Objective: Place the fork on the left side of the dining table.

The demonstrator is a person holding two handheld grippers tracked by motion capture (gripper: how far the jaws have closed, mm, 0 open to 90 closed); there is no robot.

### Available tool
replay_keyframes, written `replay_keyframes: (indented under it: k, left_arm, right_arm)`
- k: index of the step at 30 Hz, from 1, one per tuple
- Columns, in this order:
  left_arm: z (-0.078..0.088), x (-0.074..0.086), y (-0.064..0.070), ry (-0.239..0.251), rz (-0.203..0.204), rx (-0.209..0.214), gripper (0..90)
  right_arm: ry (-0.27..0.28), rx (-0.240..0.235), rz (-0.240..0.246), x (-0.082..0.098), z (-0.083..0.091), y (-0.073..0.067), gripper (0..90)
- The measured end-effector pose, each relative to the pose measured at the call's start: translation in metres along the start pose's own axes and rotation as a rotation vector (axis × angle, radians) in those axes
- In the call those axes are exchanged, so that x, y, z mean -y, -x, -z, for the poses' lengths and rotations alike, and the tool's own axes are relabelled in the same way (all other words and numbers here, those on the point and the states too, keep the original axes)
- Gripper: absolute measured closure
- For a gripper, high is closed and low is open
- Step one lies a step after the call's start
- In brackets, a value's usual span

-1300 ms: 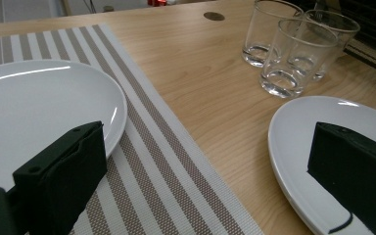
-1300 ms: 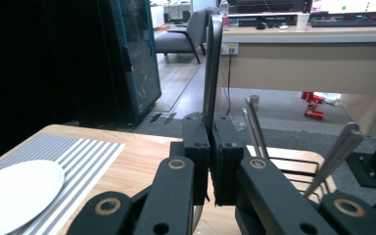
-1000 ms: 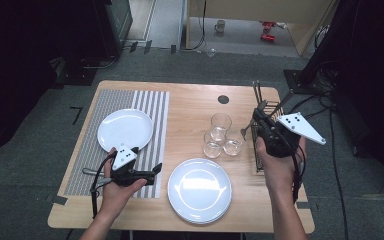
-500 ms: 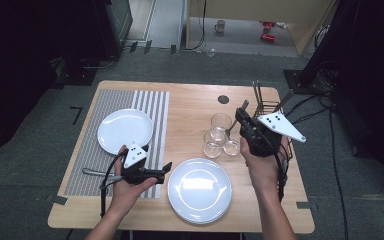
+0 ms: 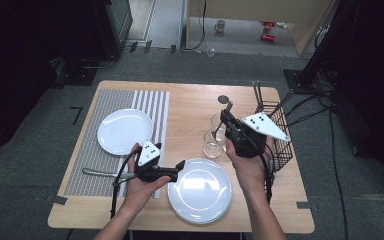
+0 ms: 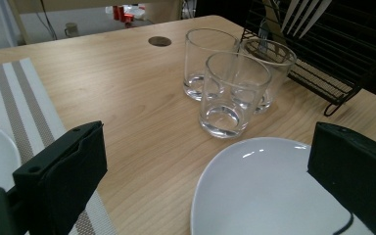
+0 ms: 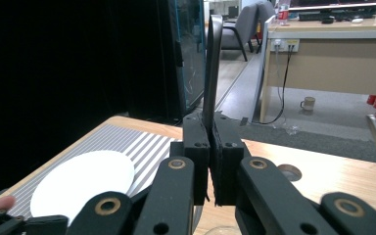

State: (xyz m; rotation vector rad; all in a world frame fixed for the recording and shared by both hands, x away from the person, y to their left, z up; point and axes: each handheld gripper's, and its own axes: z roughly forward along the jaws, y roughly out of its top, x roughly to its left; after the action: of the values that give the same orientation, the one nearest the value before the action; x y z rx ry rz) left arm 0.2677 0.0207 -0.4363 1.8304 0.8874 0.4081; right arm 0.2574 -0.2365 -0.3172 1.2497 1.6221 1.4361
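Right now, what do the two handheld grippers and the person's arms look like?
Both grippers are black. The left gripper carries a small white plate with dark dots, and a black cable trails from it. The right gripper has a larger grey three-cornered plate with dark dots; its jaw arms show round brass-coloured pivots in the right gripper view. The forearms are bare, with no sleeves in view.

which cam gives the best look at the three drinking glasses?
The left gripper view: the three drinking glasses stand close and unblocked, clustered upright beside the black wire rack, rims and bases clear. In the high view they are small and partly covered by the right gripper. In the right gripper view just a sliver of a rim peeks at the bottom edge.
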Motion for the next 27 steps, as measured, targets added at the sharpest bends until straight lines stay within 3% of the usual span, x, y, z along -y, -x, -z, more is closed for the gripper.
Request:
replay_keyframes:
  k: [17,21,27]
  left_arm:
    - [-0.018,-0.007,0.005,0.018,0.021,-0.006,1.4]
    - [-0.02,-0.008,0.006,0.029,0.034,-0.007,6.7]
    - [-0.022,-0.01,0.008,0.038,0.03,-0.008,6.7]
  right_arm:
    - [-0.011,-0.047,0.005,0.003,-0.009,-0.022,87.3]
    - [-0.013,-0.062,0.005,0.004,-0.012,-0.028,87.3]
    - [-0.019,-0.079,0.01,0.006,-0.014,-0.037,87.3]
